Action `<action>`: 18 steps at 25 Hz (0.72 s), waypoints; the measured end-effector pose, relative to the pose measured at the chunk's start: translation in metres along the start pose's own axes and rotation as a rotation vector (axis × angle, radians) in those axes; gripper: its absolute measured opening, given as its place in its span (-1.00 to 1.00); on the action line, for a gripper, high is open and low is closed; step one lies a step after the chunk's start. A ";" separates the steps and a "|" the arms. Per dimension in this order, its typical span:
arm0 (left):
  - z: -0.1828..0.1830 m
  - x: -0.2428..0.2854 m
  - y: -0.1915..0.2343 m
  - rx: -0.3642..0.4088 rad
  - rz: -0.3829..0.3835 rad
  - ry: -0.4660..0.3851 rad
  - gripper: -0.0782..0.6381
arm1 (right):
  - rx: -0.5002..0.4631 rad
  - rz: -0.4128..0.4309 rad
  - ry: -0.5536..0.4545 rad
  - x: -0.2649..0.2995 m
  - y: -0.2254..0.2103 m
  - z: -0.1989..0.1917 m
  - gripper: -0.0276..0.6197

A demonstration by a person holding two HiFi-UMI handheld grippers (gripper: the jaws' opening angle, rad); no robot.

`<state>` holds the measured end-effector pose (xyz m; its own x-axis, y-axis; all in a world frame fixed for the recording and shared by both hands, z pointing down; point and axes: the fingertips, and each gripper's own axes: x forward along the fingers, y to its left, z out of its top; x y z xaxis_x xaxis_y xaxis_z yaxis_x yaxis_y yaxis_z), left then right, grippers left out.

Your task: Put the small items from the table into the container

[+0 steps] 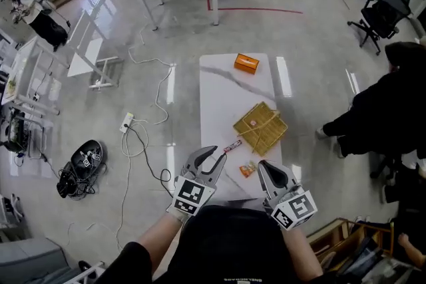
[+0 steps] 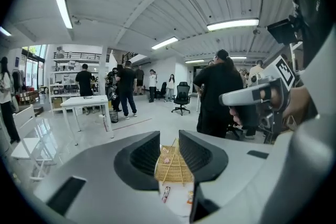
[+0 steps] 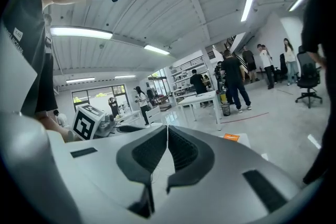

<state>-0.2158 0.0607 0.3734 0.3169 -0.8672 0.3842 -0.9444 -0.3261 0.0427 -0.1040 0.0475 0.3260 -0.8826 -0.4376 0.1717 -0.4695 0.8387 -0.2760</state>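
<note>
left gripper [image 1: 214, 155] jaws apart; right gripper [image 1: 265, 166] closed

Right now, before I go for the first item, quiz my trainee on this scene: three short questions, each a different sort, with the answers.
1. True or false: the left tongs are shut on the wrapped bar.
2. Where is the orange box? A) at the far end of the table, beyond the woven basket; B) inside the woven basket; C) right beside the wrapped bar.
3. Which tongs have their jaws together?

Key
1. False: they stand open and empty, and the wrapped bar lies on the table.
2. A.
3. The right tongs.
</note>
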 end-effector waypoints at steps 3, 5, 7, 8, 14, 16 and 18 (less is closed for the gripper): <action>-0.016 0.019 0.003 0.004 -0.022 0.037 -0.51 | 0.022 -0.052 0.007 -0.011 -0.013 -0.006 -0.88; -0.029 0.032 0.004 0.002 -0.038 0.067 -0.51 | 0.040 -0.088 0.013 -0.019 -0.019 -0.010 -0.88; -0.043 0.044 0.004 0.005 -0.060 0.102 -0.49 | 0.055 -0.123 0.023 -0.027 -0.024 -0.015 -0.88; -0.049 0.051 0.004 0.009 -0.071 0.120 -0.47 | 0.061 -0.139 0.027 -0.030 -0.026 -0.017 -0.88; -0.094 0.096 0.004 0.039 -0.131 0.230 -0.38 | 0.095 -0.217 0.060 -0.043 -0.040 -0.026 -0.88; -0.115 0.109 0.003 0.048 -0.150 0.275 -0.35 | 0.108 -0.240 0.071 -0.047 -0.044 -0.032 -0.88; -0.135 0.122 0.001 0.058 -0.166 0.319 -0.34 | 0.124 -0.262 0.083 -0.051 -0.047 -0.038 -0.88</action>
<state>-0.1900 0.0055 0.5451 0.4136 -0.6424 0.6452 -0.8727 -0.4816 0.0800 -0.0358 0.0431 0.3662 -0.7283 -0.6016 0.3282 -0.6850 0.6521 -0.3247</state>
